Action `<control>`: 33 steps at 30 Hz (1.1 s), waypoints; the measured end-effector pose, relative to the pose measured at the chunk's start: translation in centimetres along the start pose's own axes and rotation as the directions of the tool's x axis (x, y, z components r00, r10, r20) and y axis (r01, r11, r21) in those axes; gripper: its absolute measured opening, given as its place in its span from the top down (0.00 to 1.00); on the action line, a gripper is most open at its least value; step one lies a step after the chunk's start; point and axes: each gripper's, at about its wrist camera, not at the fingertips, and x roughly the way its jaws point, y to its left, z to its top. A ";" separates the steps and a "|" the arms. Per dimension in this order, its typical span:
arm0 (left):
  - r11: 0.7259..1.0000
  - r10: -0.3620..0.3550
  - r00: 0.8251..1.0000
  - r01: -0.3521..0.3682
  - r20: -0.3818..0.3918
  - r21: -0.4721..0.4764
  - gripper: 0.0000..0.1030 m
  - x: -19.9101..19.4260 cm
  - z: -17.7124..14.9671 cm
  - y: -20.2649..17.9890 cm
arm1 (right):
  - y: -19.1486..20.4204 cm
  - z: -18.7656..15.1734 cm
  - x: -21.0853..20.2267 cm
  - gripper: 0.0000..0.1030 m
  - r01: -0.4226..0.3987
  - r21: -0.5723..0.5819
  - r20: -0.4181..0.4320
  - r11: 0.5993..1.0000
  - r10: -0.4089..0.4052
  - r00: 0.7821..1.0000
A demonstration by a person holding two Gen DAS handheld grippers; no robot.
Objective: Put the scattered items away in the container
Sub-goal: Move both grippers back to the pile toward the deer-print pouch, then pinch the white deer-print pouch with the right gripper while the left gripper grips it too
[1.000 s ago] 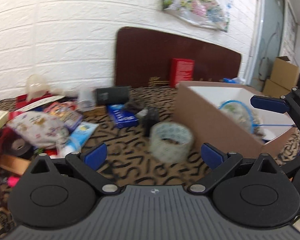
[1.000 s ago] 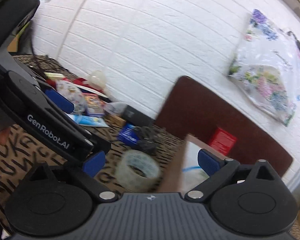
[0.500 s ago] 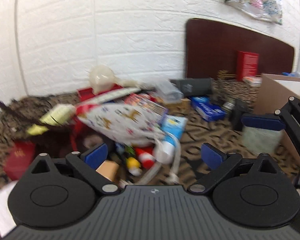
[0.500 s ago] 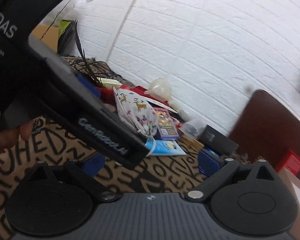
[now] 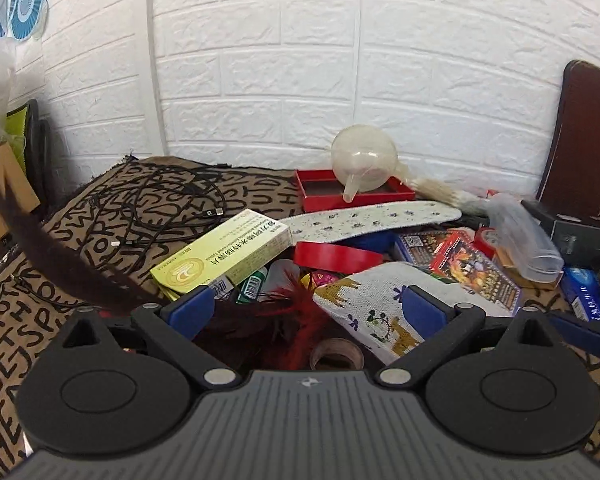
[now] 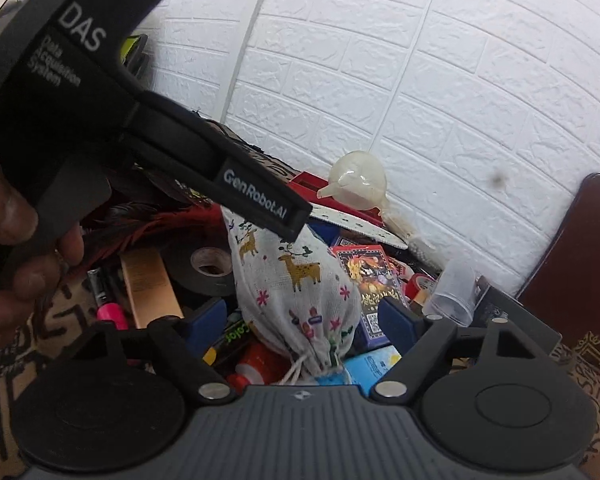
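Where writing can be read, it sits on the left tool's black body in the right wrist view: "DAS", "Data Acquisition System" and "GenRobot.AI". A marker under the bag shows "Color". The yellow-green box carries small print too fine to read.

The left tool hangs over the pile with its blue pads spread wide and nothing between them; dark red feathers and a brown tape roll lie just below it. The right tool is also wide apart, its pads flanking the deer-print cloth bag without clearly touching it.

That bag lies in the middle of the heap, its long axis running from the far left down toward the right camera, with the tied drawstring neck nearest the lens. A patterned insole stretches left to right behind it, near a red tray holding a clear funnel. A card pack lies just beside the bag.

Everything rests on a desk covered by a brown cloth with black letters, against a white brick-pattern wall. Black cables coil at the far left, and a dark brown board leans at right.
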 end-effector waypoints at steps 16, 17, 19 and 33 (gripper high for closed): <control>0.976 -0.162 0.986 0.156 -0.028 -0.153 0.14 2.3 0.3 1.6 | -2.6 0.2 2.3 0.50 -0.134 0.161 -0.028 0.978 0.140 0.990; 0.968 -0.197 0.980 0.190 -0.029 -0.166 0.27 2.0 0.3 1.7 | -2.5 0.3 1.7 0.52 -0.142 0.163 -0.019 0.976 0.147 0.989; 0.959 -0.249 0.968 0.243 -0.028 -0.144 0.53 1.2 0.5 1.2 | -2.1 0.6 0.6 0.53 -0.142 0.141 0.004 0.980 0.143 0.990; 0.958 -0.236 0.965 0.210 -0.118 -0.195 0.00 -1.4 -1.3 1.2 | -2.3 -1.5 -1.1 0.57 -0.076 0.090 -0.009 0.993 0.077 0.997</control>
